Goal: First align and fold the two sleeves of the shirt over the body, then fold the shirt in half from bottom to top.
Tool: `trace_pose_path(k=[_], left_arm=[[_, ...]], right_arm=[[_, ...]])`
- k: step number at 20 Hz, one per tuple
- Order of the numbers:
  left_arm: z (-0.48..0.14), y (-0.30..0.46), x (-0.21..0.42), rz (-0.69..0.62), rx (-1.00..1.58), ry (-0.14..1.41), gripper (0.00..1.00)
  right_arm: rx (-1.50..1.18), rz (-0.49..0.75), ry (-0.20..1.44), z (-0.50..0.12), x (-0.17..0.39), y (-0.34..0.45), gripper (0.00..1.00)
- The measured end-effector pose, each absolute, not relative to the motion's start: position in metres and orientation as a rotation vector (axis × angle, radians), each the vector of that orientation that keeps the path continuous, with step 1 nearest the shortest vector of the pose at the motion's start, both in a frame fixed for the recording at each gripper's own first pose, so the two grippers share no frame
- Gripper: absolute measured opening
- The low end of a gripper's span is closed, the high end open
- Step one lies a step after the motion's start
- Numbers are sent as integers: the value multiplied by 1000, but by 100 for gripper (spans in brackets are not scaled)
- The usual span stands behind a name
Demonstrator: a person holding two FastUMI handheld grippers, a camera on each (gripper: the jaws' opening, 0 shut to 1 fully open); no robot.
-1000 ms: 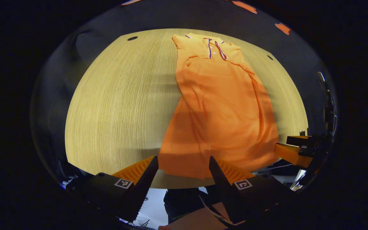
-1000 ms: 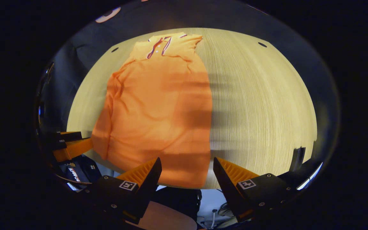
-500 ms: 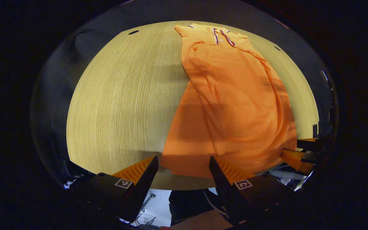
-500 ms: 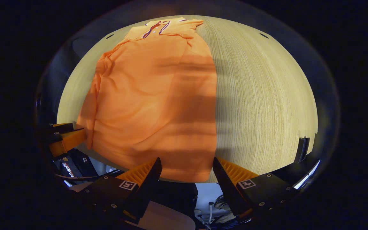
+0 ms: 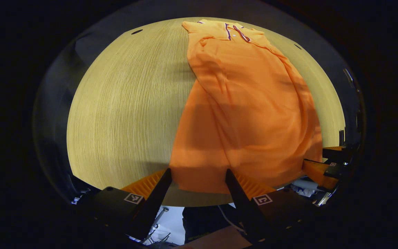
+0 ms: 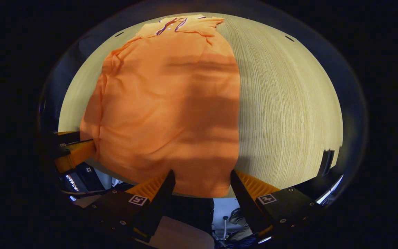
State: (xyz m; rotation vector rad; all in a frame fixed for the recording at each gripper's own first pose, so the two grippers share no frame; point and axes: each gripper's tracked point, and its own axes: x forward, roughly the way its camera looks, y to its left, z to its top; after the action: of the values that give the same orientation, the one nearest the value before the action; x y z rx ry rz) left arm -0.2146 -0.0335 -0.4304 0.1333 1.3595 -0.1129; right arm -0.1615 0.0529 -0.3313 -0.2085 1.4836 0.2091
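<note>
Now you have the orange shirt (image 5: 250,103) lying flat on the pale wood-grain bench (image 5: 126,103), collar at the far end and hem at the near edge, with both sleeves already folded in over the body so it forms one long narrow strip. In the left gripper view, your left tongs (image 5: 199,180) sit at the near edge of the bench with the fingers spread wide; the near left corner of the hem lies between and just beyond them, and nothing is pinched. In that same view the right tongs (image 5: 323,162) show off to the right, close by the other hem corner.

In the right gripper view the shirt (image 6: 171,103) lies on the left of the bench (image 6: 288,103), and your right tongs (image 6: 202,180) are likewise wide open, empty, with the near right corner of the hem lying between the fingers. The left tongs (image 6: 73,152) show at the far left there, just beside the shirt's lower left edge. The collar placket carries a dark and white trim. Shadow bands fall across the lower half of the cloth.
</note>
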Motion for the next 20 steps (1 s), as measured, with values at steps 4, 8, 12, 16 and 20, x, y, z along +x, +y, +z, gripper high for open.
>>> trace_pose_path(k=[4, 8, 12, 16, 20], left_arm=[[-431, -40, -215, -98, 95, 1366, 94], [-432, -57, -216, -125, 17, 1348, 11], [-433, -63, -215, -230, 18, 1318, 3], [-422, -72, -215, -262, -82, 1316, 1], [-403, -74, -205, -287, -73, 1287, 1]], right_arm=[[-208, 215, 1498, -329, -164, 52, 86], [-157, 229, 1441, -334, -161, 60, 27], [-65, 290, 1401, -332, -157, 71, 9], [-12, 278, 1395, -332, -154, 77, 0], [15, 301, 1366, -321, -147, 83, 0]])
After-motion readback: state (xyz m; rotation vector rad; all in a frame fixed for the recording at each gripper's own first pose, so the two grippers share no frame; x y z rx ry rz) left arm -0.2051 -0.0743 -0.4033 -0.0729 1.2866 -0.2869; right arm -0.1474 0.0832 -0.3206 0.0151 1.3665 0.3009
